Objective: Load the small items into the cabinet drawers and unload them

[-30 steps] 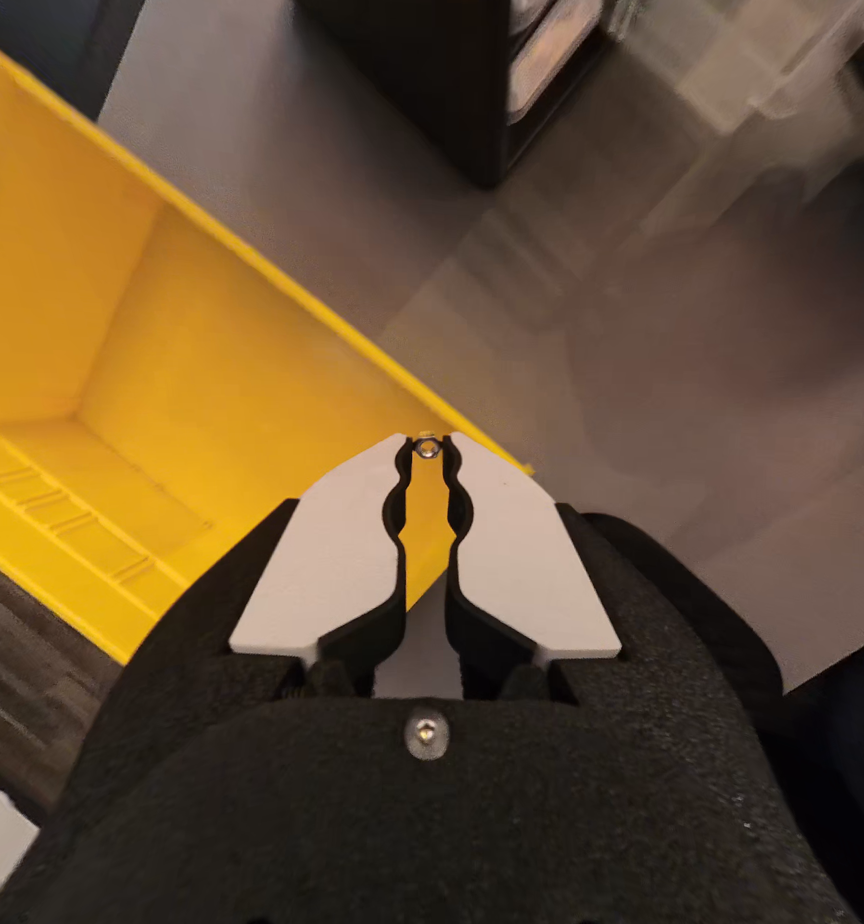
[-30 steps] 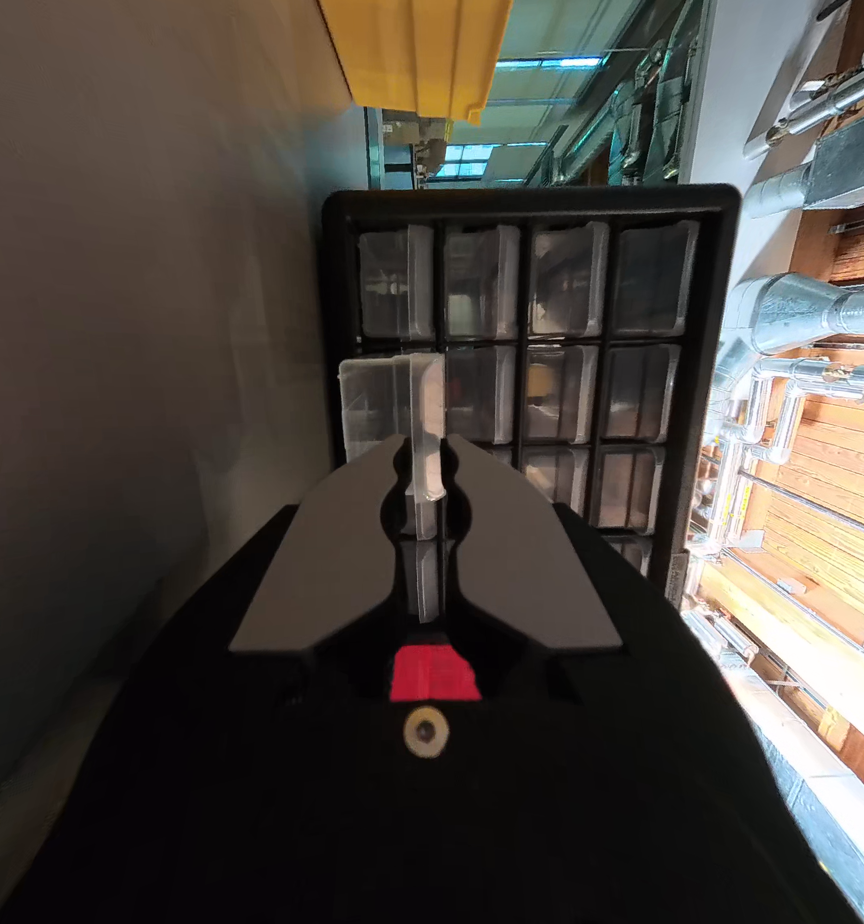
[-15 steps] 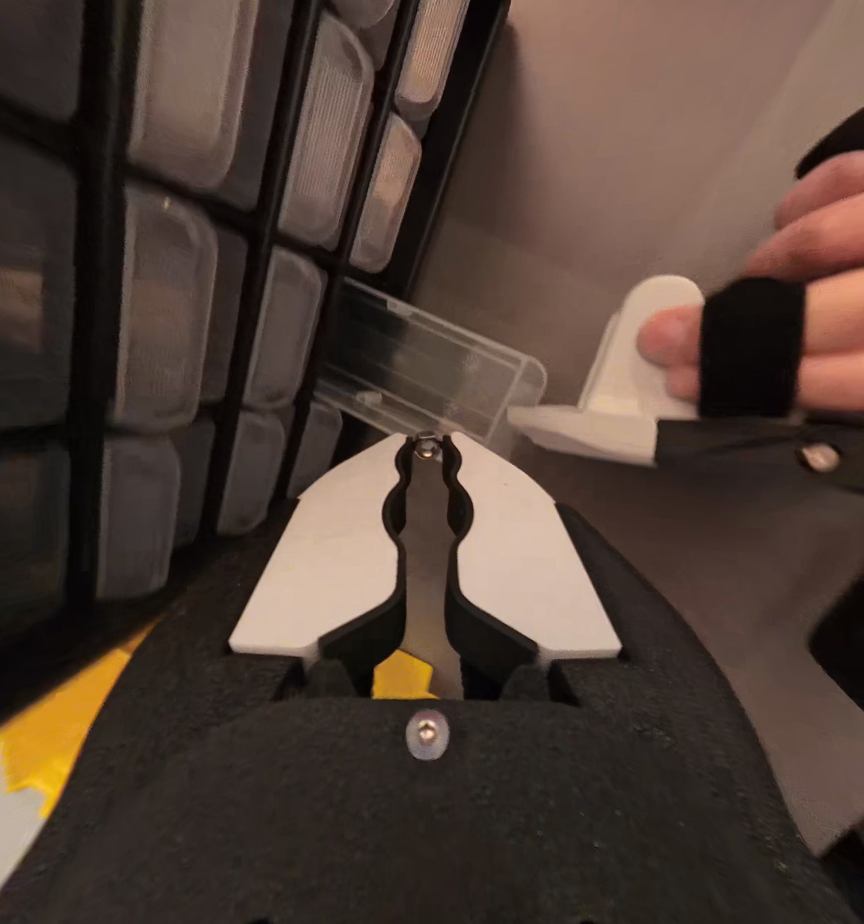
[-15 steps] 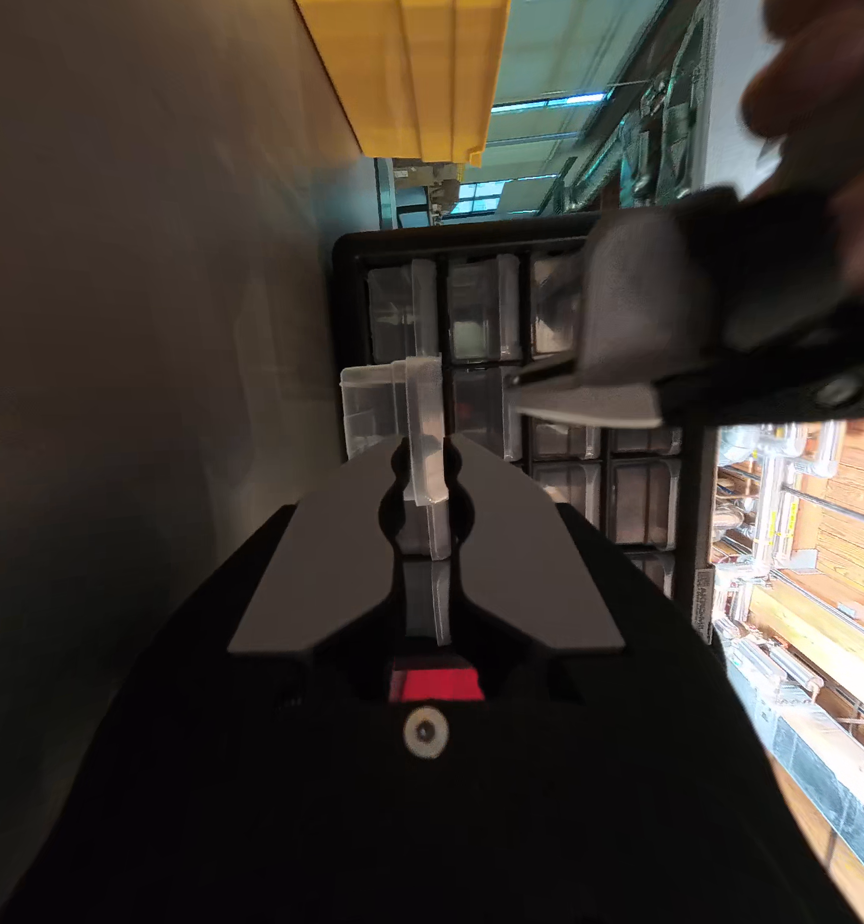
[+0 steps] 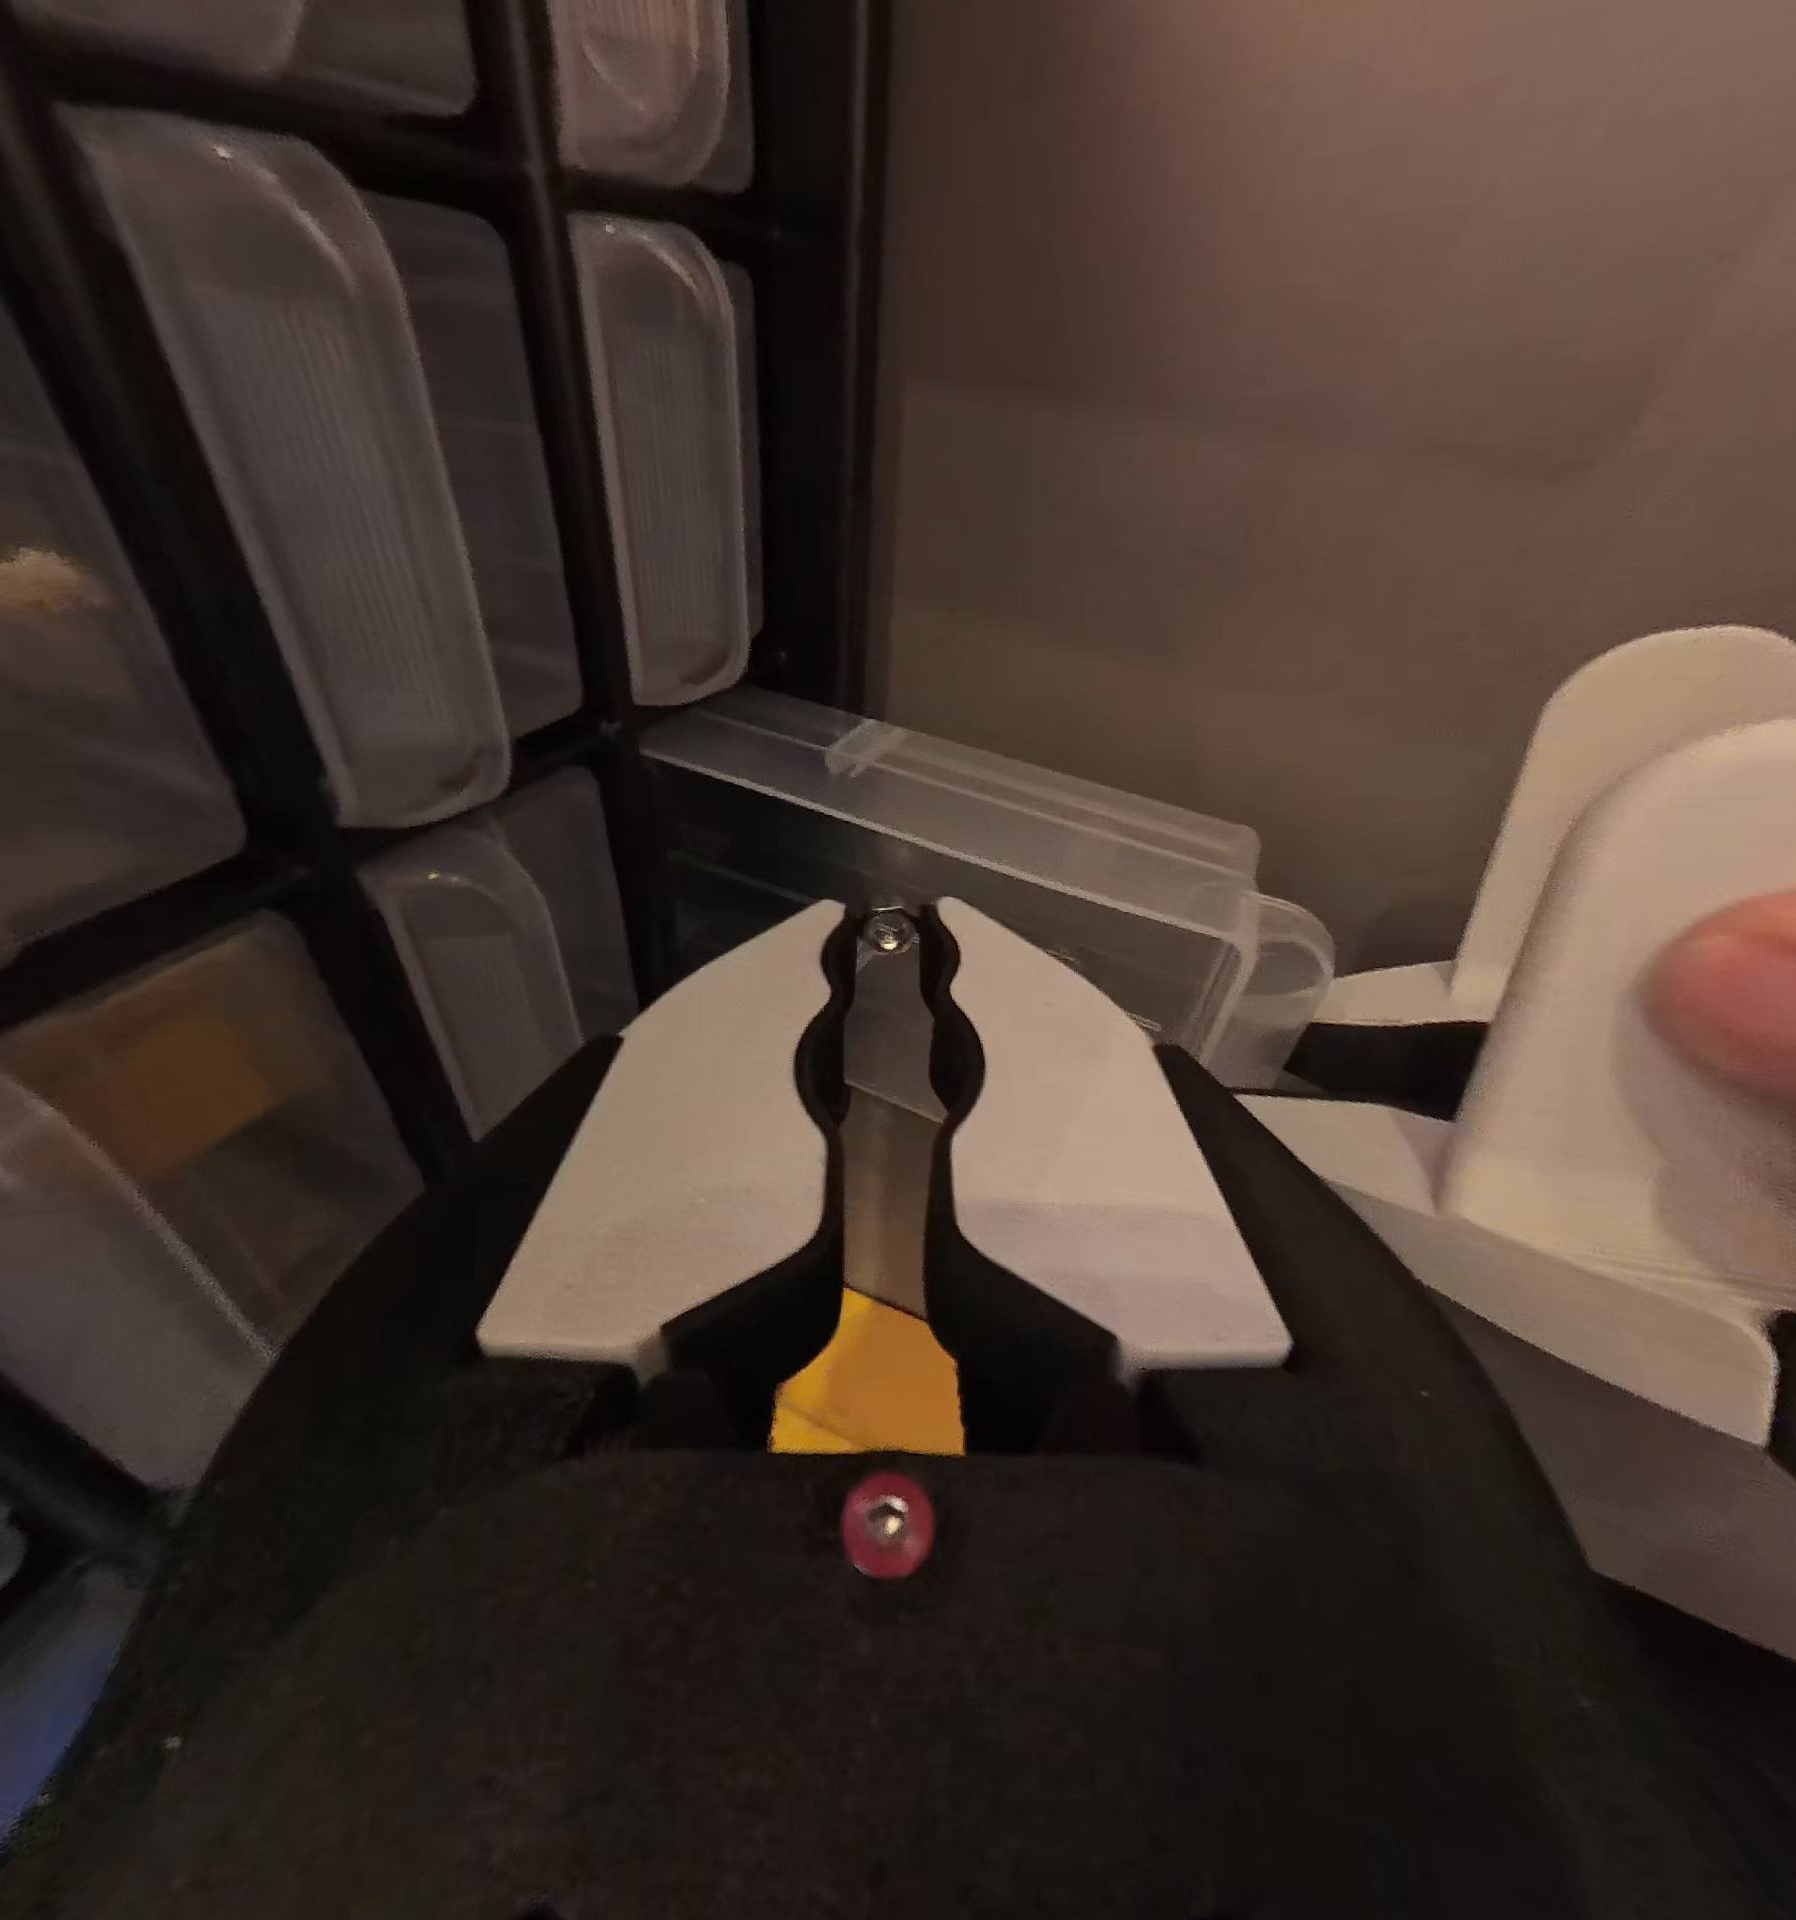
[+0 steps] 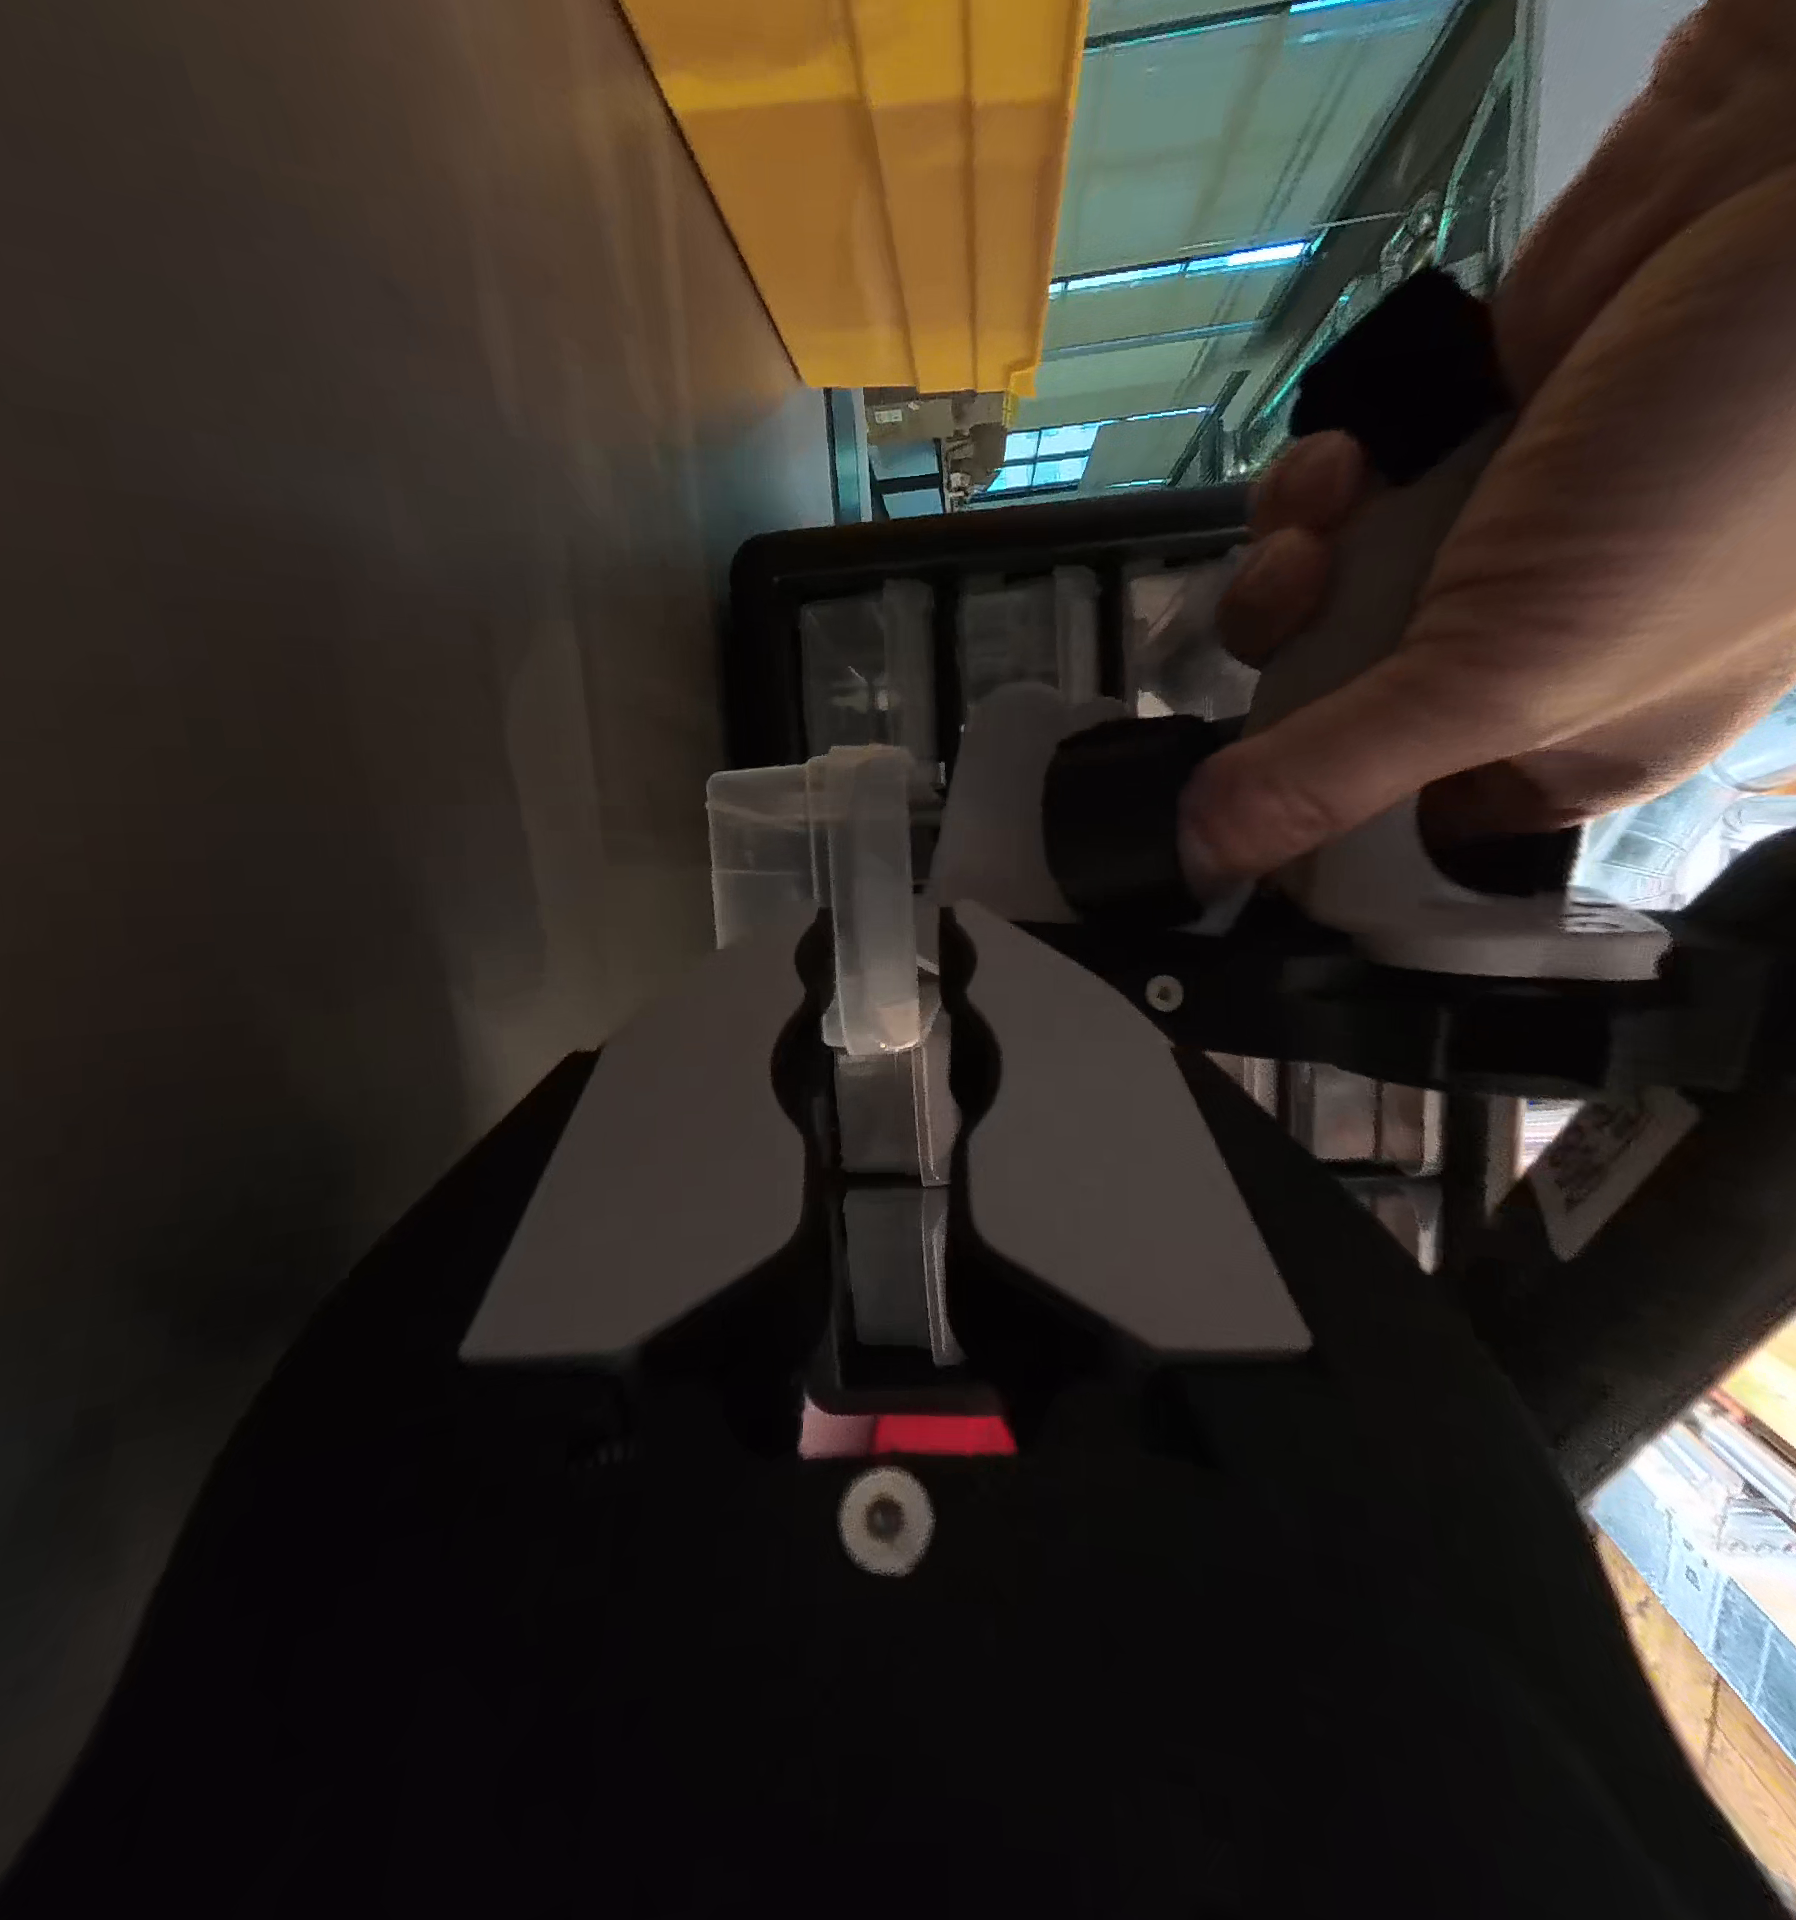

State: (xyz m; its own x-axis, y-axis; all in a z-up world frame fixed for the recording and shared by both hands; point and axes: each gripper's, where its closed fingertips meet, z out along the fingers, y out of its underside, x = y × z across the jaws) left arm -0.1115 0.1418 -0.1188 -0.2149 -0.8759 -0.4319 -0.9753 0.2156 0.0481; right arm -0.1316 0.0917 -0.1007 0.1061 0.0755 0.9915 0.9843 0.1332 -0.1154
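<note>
My left gripper (image 5: 889,920) is shut on a small metal nut (image 5: 888,932), pinched at its fingertips. It holds the nut right at the near wall of a clear plastic drawer (image 5: 987,842) pulled out of the black cabinet (image 5: 868,416). My right gripper (image 6: 876,920) is shut on that drawer's front handle (image 6: 870,914), and it also shows in the left wrist view (image 5: 1325,1023) at the drawer's front. In the right wrist view the drawer (image 6: 759,862) sticks out of the cabinet (image 6: 764,634). The inside of the drawer is not clear to see.
The cabinet holds several closed clear drawers (image 5: 333,499). A yellow bin (image 6: 873,187) stands beyond the cabinet, and a bit of it shows under my left gripper (image 5: 863,1382). A person's hand (image 6: 1559,582) holds the left gripper close over my right one. The grey tabletop (image 5: 1341,436) lies beside the cabinet. One gripper's finger ends stand about 6 centimetres off the other's.
My left gripper has swung from the yellow bin to the cabinet with the nut and closed in on the open drawer. My right gripper has kept its hold on the drawer handle.
</note>
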